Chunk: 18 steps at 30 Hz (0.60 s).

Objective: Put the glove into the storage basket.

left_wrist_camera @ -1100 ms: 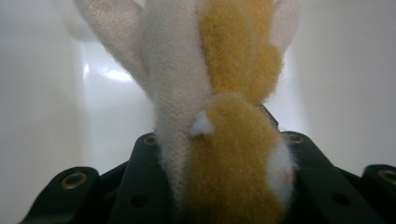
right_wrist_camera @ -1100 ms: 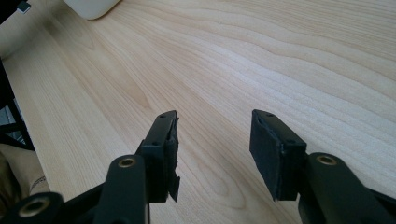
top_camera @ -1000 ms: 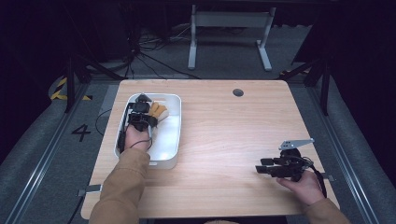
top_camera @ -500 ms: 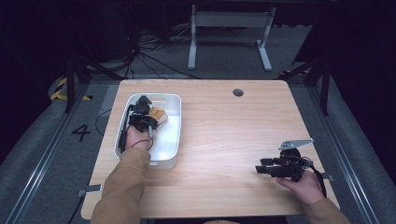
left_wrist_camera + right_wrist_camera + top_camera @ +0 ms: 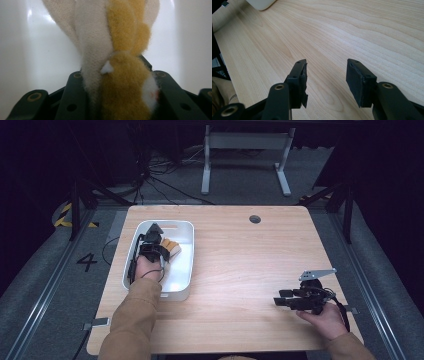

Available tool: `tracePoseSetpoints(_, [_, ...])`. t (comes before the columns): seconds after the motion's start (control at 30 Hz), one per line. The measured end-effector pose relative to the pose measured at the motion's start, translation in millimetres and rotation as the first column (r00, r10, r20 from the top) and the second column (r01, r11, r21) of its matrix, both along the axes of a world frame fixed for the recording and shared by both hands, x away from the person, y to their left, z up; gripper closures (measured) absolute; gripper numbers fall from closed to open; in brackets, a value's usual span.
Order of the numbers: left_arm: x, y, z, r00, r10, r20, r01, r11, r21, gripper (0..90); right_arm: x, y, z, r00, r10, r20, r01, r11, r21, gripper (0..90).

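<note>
The left gripper (image 5: 159, 245) sits in the white bin (image 5: 186, 227) at the centre left of the high view, and it has the plush toy (image 5: 120, 82) clamped between its jaws — in the left gripper view the yellow and cream fabric bulges out right between the black jaws, with the bin's white wall behind. Good bite, deep in the soft body. To lift well from here, I'd say keep the squeeze firm, rise straight up so the toy clears the bin's rim, and avoid dragging the loose cream cloth against the wall. Down at the lower right of the high view, the right gripper (image 5: 281, 301) rests low over the wooden table (image 5: 240, 270), jaws apart with nothing between them; its own view shows bare wood grain in the gap. Compared with a second ago, the left hand (image 5: 149, 268) has drawn slightly back toward the bottom of the frame, toy along with it, while the right gripper has not budged.
</note>
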State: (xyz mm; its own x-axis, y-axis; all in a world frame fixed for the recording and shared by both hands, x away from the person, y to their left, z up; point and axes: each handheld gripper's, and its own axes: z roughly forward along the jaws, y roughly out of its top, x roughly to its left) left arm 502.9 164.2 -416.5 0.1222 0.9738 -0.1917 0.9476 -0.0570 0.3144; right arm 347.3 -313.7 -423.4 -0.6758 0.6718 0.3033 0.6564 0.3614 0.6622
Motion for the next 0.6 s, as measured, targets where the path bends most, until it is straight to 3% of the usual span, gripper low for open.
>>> tracePoseSetpoints(0.13, [0.6,-0.1,-0.4,1.0,-0.006,-0.002,0.006,1.0,-0.007,54.1,0.1,-0.6,0.1,1.0,0.0,-0.001,0.0,1.0,0.002,52.1])
tracePoseSetpoints(0.2, [1.0,-0.6,-0.6,0.9999,-0.013,-0.008,0.013,0.9999,-0.01,43.5,-0.1,-0.7,0.6,1.0,0.003,-0.004,-0.003,1.0,0.004,52.3])
tracePoseSetpoints(0.23, [1.5,-0.3,-0.1,0.9999,-0.012,-0.005,0.012,0.9995,-0.031,40.8,-0.3,-0.6,0.7,1.0,0.004,-0.005,-0.004,1.0,0.004,52.2])
tracePoseSetpoints(0.47, [0.0,4.7,8.6,0.9996,-0.007,0.027,0.009,0.9975,-0.07,31.8,-0.4,-0.5,1.2,1.0,0.004,0.0,-0.004,1.0,0.003,51.9])
tracePoseSetpoints(0.6, [-4.2,6.8,20.5,0.9973,-0.006,0.073,0.012,0.9974,-0.071,28.8,-0.2,0.5,1.3,1.0,0.006,0.001,-0.006,1.0,0.004,51.6])
